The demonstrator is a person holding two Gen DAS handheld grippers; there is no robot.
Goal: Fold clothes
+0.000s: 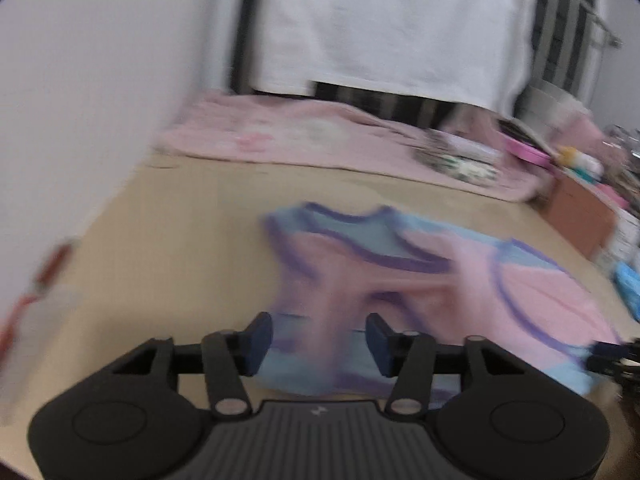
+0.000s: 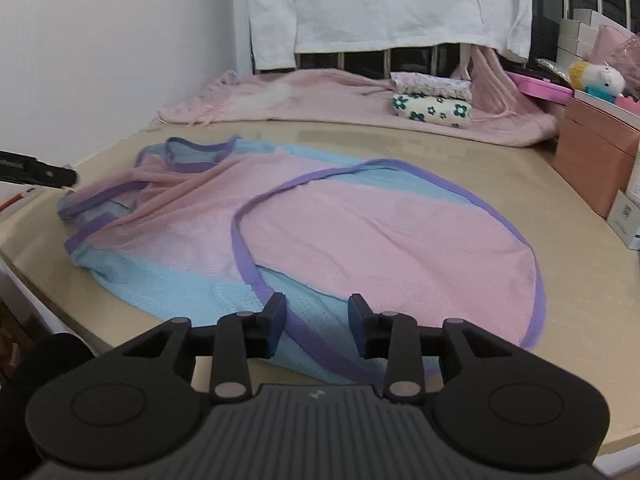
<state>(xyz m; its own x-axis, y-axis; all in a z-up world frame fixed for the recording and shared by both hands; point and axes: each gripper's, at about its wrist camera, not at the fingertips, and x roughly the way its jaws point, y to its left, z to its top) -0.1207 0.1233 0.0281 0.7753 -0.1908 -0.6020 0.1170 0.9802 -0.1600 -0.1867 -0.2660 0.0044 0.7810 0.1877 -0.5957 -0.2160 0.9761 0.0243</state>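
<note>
Bare table point(image 2: 500, 184) rings the garment point(image 2: 360, 232); boxes point(image 2: 592, 160) crowd right.

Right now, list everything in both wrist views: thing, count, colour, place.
mesh top: one, pink and light blue with purple trim, spread on the table
table: one, beige, under the garment
blanket: one, pink, along the table's far edge
floral roll: one, cream with green flowers, on the blanket
white cloth: one, hanging behind
box: one, salmon, far right
plush toy: one, white and yellow, above the box
left gripper: black, open over the garment's near edge
right gripper: black, open at the purple hem
</note>
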